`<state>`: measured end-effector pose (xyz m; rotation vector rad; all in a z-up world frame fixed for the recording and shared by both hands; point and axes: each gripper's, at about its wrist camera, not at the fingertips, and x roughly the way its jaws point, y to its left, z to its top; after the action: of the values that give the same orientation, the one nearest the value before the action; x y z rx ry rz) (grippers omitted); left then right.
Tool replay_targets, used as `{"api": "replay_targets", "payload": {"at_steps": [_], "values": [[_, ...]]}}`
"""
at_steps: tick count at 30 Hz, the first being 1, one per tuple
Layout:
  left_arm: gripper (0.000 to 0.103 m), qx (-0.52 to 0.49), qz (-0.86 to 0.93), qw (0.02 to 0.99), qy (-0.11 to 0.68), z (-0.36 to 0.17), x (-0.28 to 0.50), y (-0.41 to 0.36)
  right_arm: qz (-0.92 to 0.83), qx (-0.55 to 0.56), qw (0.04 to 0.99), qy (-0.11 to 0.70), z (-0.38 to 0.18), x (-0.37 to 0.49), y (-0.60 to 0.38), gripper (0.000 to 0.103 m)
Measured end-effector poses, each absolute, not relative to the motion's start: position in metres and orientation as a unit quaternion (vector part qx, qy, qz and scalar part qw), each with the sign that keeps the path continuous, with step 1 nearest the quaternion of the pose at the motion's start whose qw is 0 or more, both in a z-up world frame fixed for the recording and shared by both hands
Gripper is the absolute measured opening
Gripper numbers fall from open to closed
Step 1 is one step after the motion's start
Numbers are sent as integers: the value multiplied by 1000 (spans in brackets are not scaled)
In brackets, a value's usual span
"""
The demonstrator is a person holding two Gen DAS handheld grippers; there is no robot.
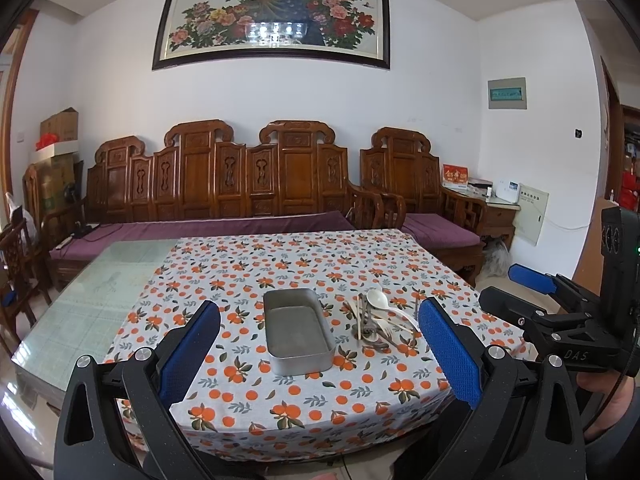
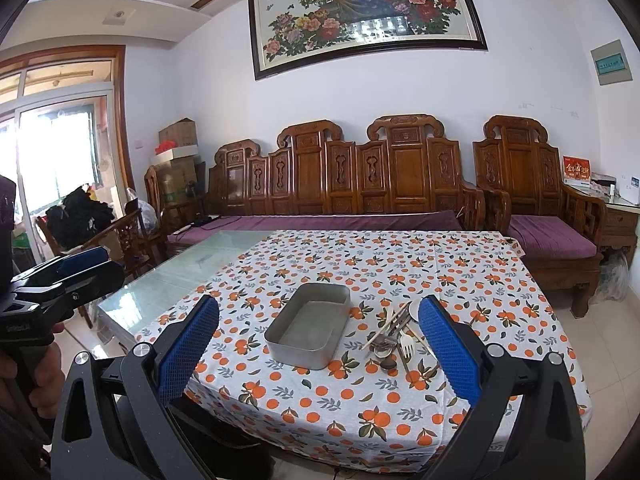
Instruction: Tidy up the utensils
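An empty rectangular metal tin (image 1: 298,330) (image 2: 310,332) stands on the orange-patterned tablecloth (image 1: 280,264) (image 2: 400,264). Just right of it lies a heap of utensils (image 1: 376,322) (image 2: 394,334): a white spoon (image 1: 378,300), a white fork (image 2: 407,344), chopsticks and metal pieces. My left gripper (image 1: 320,328) is open and empty, held above the near table edge. My right gripper (image 2: 318,328) is open and empty too, at about the same distance. Each gripper shows at the edge of the other's view: the right one (image 1: 532,280), the left one (image 2: 80,258).
The left part of the table is bare glass (image 1: 92,292) (image 2: 208,260). A carved wooden sofa (image 1: 224,184) with purple cushions stands behind the table, an armchair (image 2: 532,200) to its right, a chair and boxes (image 2: 176,168) at the left. Tiled floor lies right of the table.
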<state>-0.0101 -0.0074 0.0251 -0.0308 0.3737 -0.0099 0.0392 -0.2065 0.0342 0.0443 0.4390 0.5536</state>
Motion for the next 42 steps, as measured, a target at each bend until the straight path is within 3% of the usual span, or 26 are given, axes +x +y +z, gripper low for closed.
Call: {"api": "replay_targets", "payload": {"at_steps": [29, 42], "values": [[96, -16, -10, 982, 188, 21, -11, -9, 271, 23, 938, 216, 45, 37, -205, 100], [96, -15, -31, 971, 236, -6, 29, -6, 249, 19, 936, 247, 15, 70, -217, 100]]}}
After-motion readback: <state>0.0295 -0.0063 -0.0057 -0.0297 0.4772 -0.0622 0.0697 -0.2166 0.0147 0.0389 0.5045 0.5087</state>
